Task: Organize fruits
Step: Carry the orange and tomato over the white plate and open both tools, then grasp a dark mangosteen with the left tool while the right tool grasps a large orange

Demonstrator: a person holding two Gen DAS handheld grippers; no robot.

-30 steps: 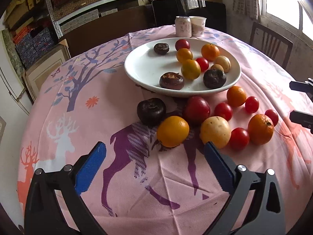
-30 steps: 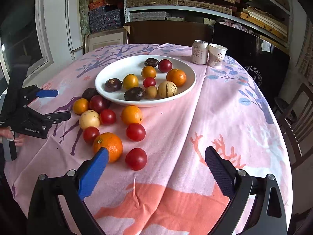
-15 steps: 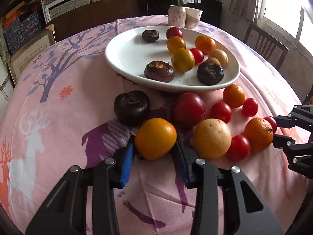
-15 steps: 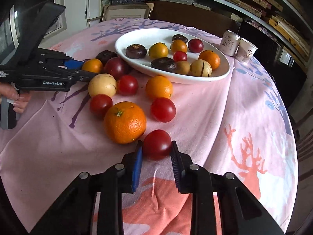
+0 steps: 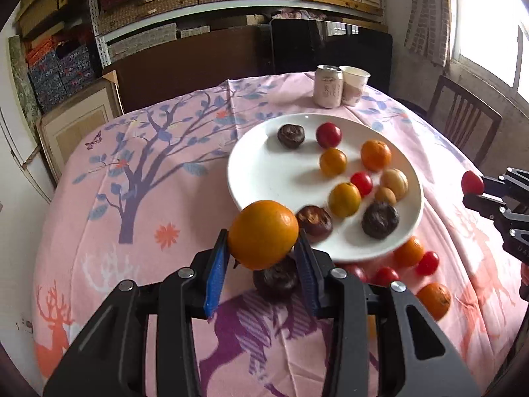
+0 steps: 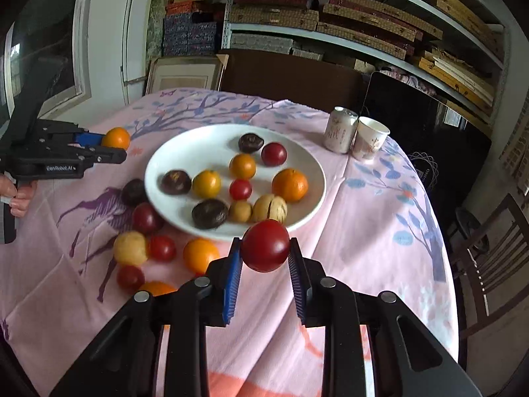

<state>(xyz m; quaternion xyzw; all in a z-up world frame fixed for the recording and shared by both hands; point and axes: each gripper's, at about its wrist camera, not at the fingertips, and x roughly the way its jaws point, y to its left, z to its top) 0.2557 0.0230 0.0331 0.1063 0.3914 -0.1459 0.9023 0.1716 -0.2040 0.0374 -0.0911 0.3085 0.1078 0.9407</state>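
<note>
My left gripper (image 5: 263, 248) is shut on an orange fruit (image 5: 263, 234) and holds it above the cloth, just short of the white plate (image 5: 261, 172). My right gripper (image 6: 264, 258) is shut on a red tomato (image 6: 265, 245), lifted in front of the plate (image 6: 158, 165). Several fruits lie in the plate: oranges, yellow ones, red tomatoes, dark brown ones. More fruits lie loose on the pink tablecloth near the plate's front rim, among them a dark fruit (image 5: 276, 279) under the left gripper and an orange (image 6: 200, 254). Each gripper shows in the other's view, with its fruit.
A drinks can (image 5: 328, 86) and a paper cup (image 5: 353, 84) stand beyond the plate at the table's far edge. A wooden chair (image 5: 463, 119) is at the right. Shelves of boxes line the back wall. A hand (image 6: 16, 195) grips the left tool's handle.
Both grippers went from wide open to shut on fruit lying on the cloth. Since then each has risen, carrying the orange fruit and the red tomato toward the plate.
</note>
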